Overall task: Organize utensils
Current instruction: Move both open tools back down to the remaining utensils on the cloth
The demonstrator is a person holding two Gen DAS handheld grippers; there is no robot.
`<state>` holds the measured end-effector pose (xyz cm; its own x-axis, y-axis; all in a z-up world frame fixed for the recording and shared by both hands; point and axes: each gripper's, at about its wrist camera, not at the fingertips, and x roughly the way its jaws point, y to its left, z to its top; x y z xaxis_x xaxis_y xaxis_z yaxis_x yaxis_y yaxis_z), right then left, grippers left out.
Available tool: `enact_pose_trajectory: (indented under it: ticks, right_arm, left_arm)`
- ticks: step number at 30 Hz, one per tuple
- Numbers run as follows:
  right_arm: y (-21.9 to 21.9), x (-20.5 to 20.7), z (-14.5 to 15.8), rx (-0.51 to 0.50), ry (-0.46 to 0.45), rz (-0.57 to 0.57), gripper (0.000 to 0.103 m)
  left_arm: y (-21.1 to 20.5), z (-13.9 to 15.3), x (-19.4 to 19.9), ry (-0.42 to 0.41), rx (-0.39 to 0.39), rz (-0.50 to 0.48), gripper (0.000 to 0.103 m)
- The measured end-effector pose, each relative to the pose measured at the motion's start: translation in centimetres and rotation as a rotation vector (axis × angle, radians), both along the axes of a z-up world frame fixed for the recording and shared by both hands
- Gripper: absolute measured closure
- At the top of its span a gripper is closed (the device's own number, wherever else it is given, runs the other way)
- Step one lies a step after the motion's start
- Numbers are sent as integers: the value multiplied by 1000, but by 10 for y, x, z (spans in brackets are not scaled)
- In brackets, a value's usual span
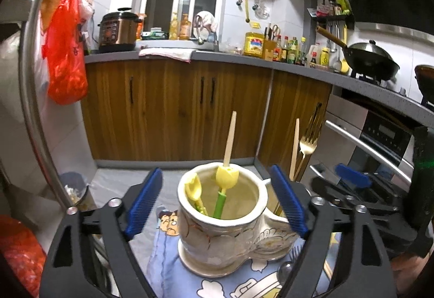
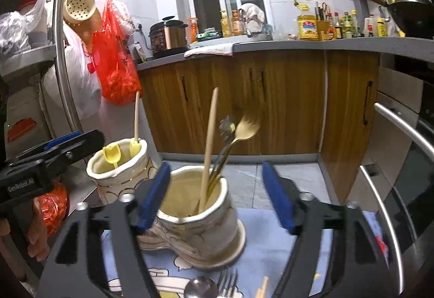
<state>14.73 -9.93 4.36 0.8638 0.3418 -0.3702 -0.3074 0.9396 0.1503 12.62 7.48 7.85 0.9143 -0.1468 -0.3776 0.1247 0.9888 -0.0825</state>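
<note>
Both holders cream ceramic with thin gold line pattern: left holder (image 1: 217, 233), right holder (image 2: 200, 230). Cloth (image 2: 265, 257) was light blue, white cartoon print. Tulip utensil (image 1: 226, 176) yellow on green stem. Fork (image 2: 245, 127) gold. Gripper pads (image 1: 143, 200) blue on black frames.

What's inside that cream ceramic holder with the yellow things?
In the holder: a yellow tulip-shaped piece on a green stem, a wooden chopstick, and a yellow scoop. Their lower ends and the holder's bottom are hidden.
</note>
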Motion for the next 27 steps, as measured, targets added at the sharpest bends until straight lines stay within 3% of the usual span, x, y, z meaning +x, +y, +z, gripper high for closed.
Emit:
enact_pose_trajectory:
  ticks: [1, 3, 7, 12, 16, 20, 27]
  right_arm:
    - [-4, -5, 5, 3, 8, -8, 12]
    - [-12, -14, 11, 15, 24, -15, 4]
    - [-22, -35, 20, 3, 56, -46, 5]
    - [-35, -59, 18, -26, 65, -102, 5]
    - [-49, -66, -4, -39, 105, -131, 5]
    - [-64, -60, -37, -59, 164, -178, 5]
    - [-72, -49, -81, -108, 325, -111, 5]
  left_arm:
    - [0, 4, -5, -3, 12, 13, 11]
    - [-2, 10, -15, -16, 43, 35, 8]
    - [-4, 19, -36, -41, 70, 65, 5]
    - [-10, 15, -51, -6, 143, 159, 5]
    - [-14, -9, -54, 51, 103, 127, 5]
    - [-27, -33, -55, 72, 121, 110, 5]
    - [-47, -65, -52, 168, 137, -1, 5]
